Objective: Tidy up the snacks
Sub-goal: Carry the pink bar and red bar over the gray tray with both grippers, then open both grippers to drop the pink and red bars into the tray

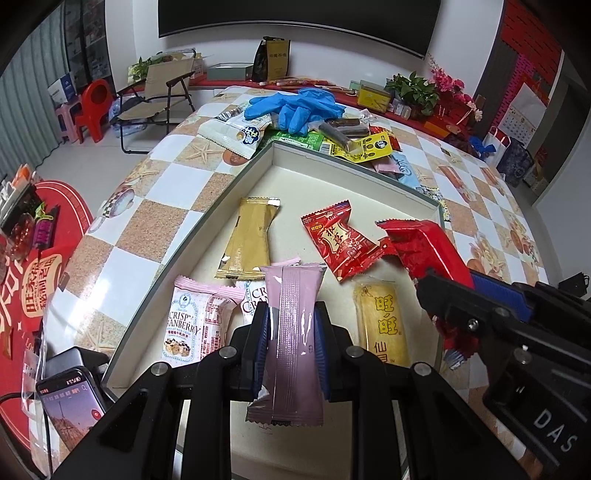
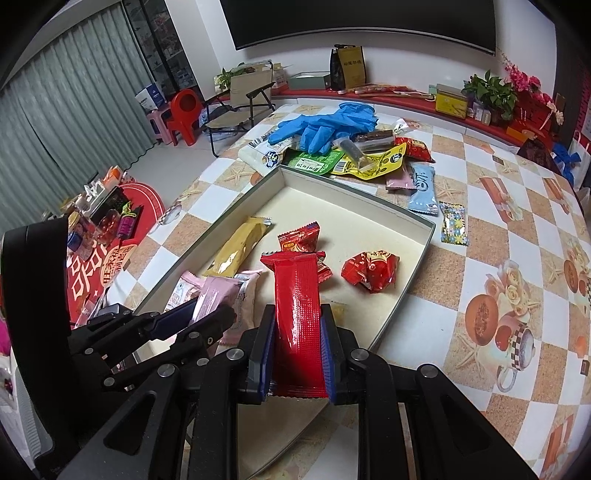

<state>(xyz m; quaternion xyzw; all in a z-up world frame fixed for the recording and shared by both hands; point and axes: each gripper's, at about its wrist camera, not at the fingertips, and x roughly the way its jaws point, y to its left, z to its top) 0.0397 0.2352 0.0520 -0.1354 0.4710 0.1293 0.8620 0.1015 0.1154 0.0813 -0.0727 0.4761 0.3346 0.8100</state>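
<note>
A white wall [image 2: 207,33] is seen at the back, with a dark screen [image 2: 362,22] mounted on it. Grey curtains [image 2: 74,92] are drawn along the left. The floor [image 1: 92,155] is laid in pale tile — a folding chair [image 2: 240,99] and a red plastic chair [image 2: 186,110] are stood there. Potted plants [image 2: 491,88] are lined on a red ledge [image 2: 406,96].

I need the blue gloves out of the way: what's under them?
The blue gloves lie on the snack pile beyond the tray: a white packet, a green packet and a dark bar poke out. Anything directly beneath is covered.
</note>
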